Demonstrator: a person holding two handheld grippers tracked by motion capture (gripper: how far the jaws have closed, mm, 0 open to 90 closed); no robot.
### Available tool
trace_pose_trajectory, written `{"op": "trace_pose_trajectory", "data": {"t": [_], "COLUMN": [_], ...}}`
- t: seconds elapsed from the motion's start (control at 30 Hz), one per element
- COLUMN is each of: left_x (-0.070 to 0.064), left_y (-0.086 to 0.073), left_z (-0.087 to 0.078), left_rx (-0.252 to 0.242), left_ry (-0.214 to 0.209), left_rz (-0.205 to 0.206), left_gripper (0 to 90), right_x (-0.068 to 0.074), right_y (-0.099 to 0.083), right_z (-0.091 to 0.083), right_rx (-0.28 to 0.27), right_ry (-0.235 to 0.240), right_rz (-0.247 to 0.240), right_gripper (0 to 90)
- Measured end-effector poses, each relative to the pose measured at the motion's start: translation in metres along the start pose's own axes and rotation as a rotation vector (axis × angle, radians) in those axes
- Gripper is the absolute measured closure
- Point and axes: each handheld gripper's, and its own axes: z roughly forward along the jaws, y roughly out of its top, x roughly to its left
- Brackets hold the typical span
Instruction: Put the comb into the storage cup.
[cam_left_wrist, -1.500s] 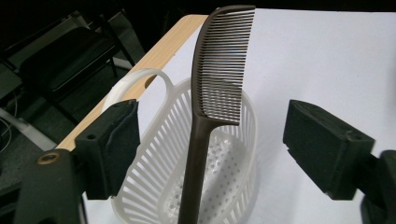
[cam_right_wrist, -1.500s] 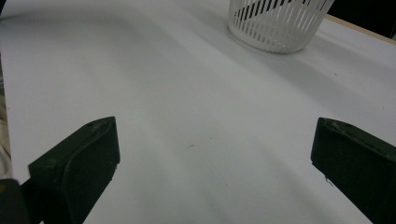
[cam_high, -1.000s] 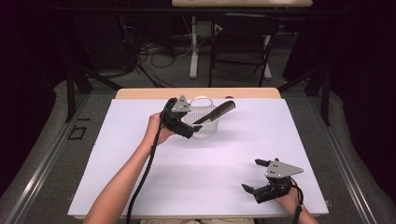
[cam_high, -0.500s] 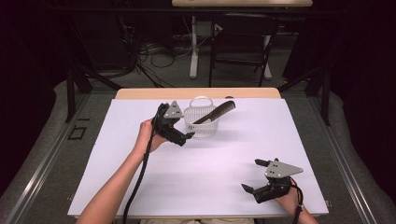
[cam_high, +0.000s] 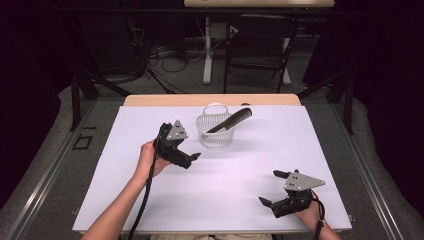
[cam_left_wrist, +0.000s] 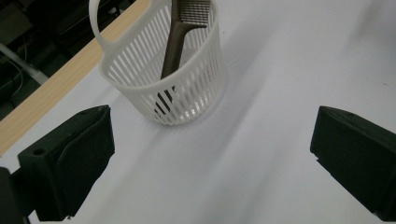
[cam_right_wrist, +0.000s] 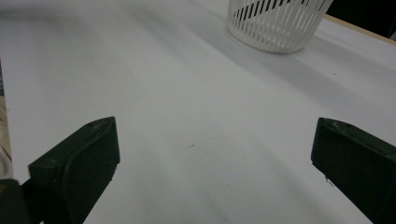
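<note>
From my remote station, the nearest item was the right gripper (cam_high: 274, 187), held low at about 5 o'clock on the white sheet-covered table (cam_high: 240, 190). Its two black jaws stood wide apart with nothing between them; in the right gripper view they framed bare white surface, with the base of the basket beyond at roughly 1 o'clock.

Farther in, at about 9 o'clock of the table's middle, the left gripper (cam_high: 192, 159) was raised in the person's left hand (cam_high: 148, 160), its cable (cam_high: 142, 200) trailing back along the forearm. Its jaws also stood fully spread and held nothing. In the left gripper view they pointed toward the basket, which sat ahead at 11 o'clock, apart from both jaws.

Farthest, at about 12 o'clock, the white slotted plastic basket with loop handle (cam_high: 215, 131) stood upright on the sheet, near the bare wooden strip of the table's far edge (cam_high: 210, 100). A dark brown plastic comb (cam_high: 231, 120) leaned inside it, handle down against the basket's floor, toothed end projecting over the rim toward 2 o'clock.
</note>
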Motion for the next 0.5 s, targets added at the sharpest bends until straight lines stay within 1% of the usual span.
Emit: {"op": "trace_pose_trajectory", "data": {"t": [0.03,0.23,0.33,0.37,0.5], "left_x": [-0.001,-0.007,-0.011,-0.012,-0.017], "left_y": [-0.003,-0.017,-0.023,-0.026,-0.034], "left_z": [-0.001,-0.009,-0.011,-0.011,-0.013], "left_rx": [-0.001,-0.025,-0.028,-0.031,-0.025], "left_ry": [0.005,0.014,0.019,0.017,0.026], "left_rz": [0.000,-0.040,-0.047,-0.058,-0.066], "left_gripper": [0.0,0.0,0.0,0.0,0.0], "right_x": [0.000,0.001,0.001,0.001,0.001], "right_y": [0.000,0.000,0.000,0.000,0.000], "right_z": [0.000,0.001,0.001,0.001,0.001], "right_rx": [0.001,0.004,0.005,0.002,0.004], "right_ry": [0.000,0.003,0.004,0.002,0.002], "right_rz": [-0.001,0.002,0.001,-0.001,0.001], "right_gripper": [0.9,0.9,0.9,0.9,0.9]}}
